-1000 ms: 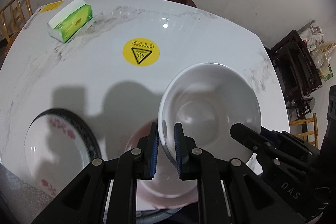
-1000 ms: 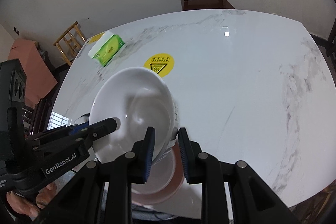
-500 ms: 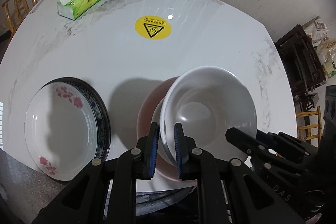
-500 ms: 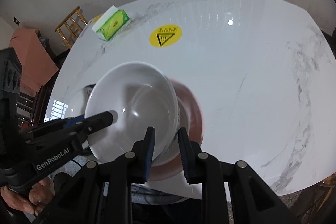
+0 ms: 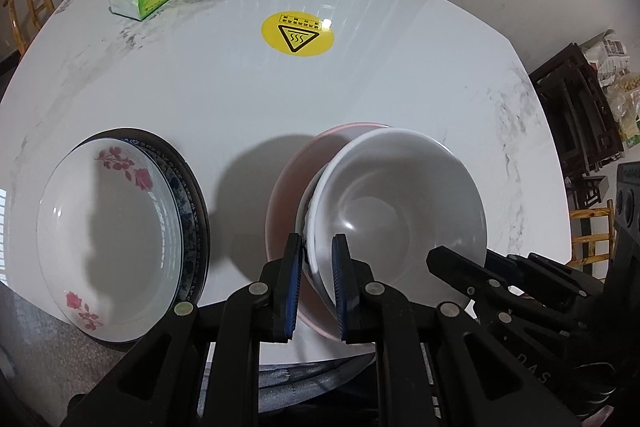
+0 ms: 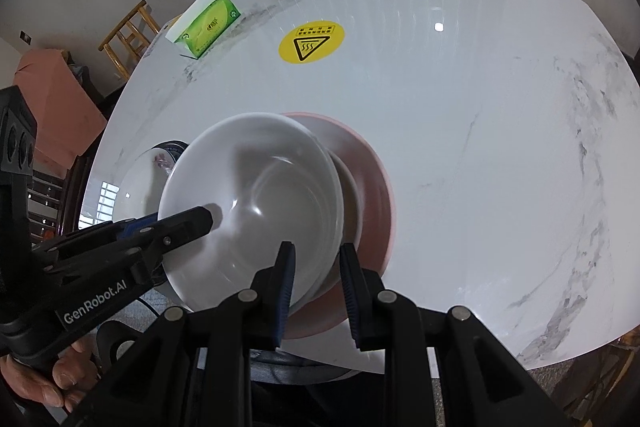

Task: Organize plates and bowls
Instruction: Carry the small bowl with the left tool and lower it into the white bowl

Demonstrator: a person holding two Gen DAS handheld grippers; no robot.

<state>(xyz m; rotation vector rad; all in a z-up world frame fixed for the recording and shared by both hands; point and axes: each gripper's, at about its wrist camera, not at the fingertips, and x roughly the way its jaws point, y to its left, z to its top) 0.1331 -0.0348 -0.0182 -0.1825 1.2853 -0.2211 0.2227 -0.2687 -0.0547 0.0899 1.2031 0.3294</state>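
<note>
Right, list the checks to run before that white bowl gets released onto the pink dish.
1. Left gripper clamped on the rim of the plain white ceramic bowl: ok.
2. Right gripper gripping the same rim: cannot tell; it straddles the rim, contact unclear.
3. Bowl over the round pink dish: ok.
4. Bowl seated in the dish: cannot tell.
5. Rose-patterned white plate apart from the dish: ok.
</note>
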